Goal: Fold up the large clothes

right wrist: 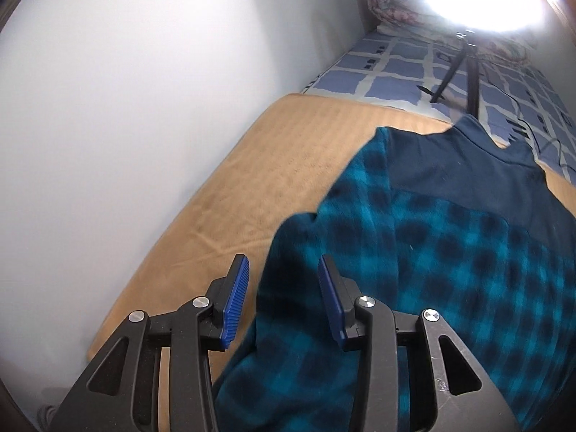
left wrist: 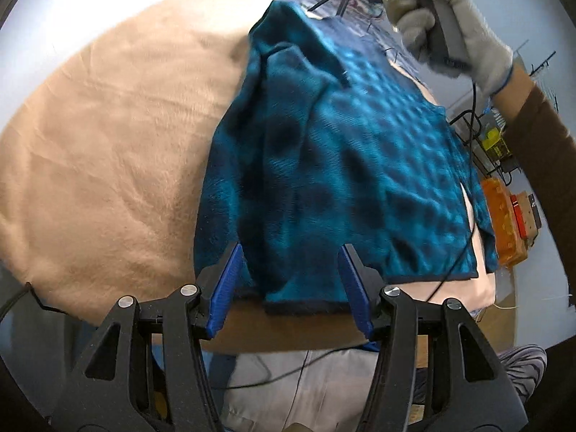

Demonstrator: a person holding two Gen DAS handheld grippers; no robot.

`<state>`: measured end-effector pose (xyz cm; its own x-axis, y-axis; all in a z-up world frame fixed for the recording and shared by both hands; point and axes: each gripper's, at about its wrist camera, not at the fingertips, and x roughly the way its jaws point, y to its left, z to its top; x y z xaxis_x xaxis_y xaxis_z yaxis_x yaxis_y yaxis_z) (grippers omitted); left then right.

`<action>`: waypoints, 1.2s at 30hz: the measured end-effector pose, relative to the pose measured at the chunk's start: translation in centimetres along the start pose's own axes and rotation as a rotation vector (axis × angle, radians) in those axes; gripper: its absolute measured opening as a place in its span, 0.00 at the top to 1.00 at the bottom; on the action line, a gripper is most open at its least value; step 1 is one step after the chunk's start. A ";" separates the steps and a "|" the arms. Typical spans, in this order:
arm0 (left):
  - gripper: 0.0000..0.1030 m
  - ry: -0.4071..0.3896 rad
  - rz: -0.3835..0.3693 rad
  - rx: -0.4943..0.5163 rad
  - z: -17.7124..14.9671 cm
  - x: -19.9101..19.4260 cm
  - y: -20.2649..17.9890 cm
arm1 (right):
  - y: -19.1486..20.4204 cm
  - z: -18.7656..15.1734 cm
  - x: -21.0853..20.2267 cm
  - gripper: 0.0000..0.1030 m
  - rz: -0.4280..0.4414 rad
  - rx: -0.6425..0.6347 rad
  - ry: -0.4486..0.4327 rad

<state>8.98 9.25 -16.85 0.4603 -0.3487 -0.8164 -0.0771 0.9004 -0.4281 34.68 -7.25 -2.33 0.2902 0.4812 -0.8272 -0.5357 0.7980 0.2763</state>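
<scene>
Blue-padded fingers of the left gripper stand spread wide apart, released, over the near hem of a teal and black checked fleece top, with nothing pinched between them. That top lies spread across a tan blanket covering the bed, one sleeve folded in over the body on the left side. Farther off, a gloved hand grips the handle of the other tool above the far end of the garment, a thin black cable trailing down from it. Seen from the right wrist, the right gripper is likewise released, its pads apart and hovering over the folded-in sleeve edge, not closed on any cloth. Beyond the plain dark-blue shoulder panel sits a blue checked bedsheet with a black tripod lying on it.
</scene>
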 end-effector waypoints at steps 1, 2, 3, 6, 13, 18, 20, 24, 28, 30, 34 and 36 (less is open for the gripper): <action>0.45 0.005 -0.007 -0.006 0.1 0.4 0.2 | 0.2 0.4 1.0 0.62 -0.009 -0.009 0.012; 0.45 0.009 -0.020 -0.013 0.2 0.8 0.5 | 0.5 0.7 1.9 0.62 -0.017 -0.019 0.023; 0.45 0.012 -0.033 -0.019 0.3 1.1 0.7 | 0.7 0.9 2.8 0.62 -0.027 -0.030 0.034; 0.45 0.009 -0.049 -0.035 0.4 1.5 1.0 | 1.1 1.2 5.2 0.62 -0.065 -0.064 0.064; 0.45 -0.037 -0.048 0.024 0.6 0.8 -0.5 | 1.6 0.6 9.4 0.62 -0.146 -0.151 0.114; 0.82 0.058 -0.036 0.002 0.4 3.8 -0.2 | 1.1 0.7 10.4 0.63 -0.150 -0.158 0.128; 0.93 0.064 -0.057 -0.022 0.4 4.0 0.3 | 1.1 0.7 10.4 0.71 -0.147 -0.164 0.126; 0.97 0.036 -0.081 -0.022 0.5 2.8 0.2 | 0.8 0.9 10.0 0.92 -0.149 -0.151 0.123; 0.98 -0.006 -0.099 -0.028 0.6 -0.1 0.4 | 0.8 1.6 8.8 0.93 -0.139 -0.125 0.092; 0.98 -0.031 -0.073 -0.015 0.7 -1.3 0.6 | 0.8 2.3 8.1 0.93 -0.123 -0.112 0.071; 0.98 -0.039 -0.002 -0.050 0.8 -0.8 2.0 | 0.9 3.2 9.1 0.93 -0.106 -0.067 0.057; 0.98 -0.023 -0.001 -0.075 0.4 -0.2 2.5 | 0.9 2.9 10.8 0.93 -0.129 -0.061 0.074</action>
<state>9.03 11.71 -17.57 0.4807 -0.3429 -0.8070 -0.1424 0.8776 -0.4577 39.70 -0.27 -9.62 0.3017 0.3460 -0.8884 -0.5451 0.8271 0.1370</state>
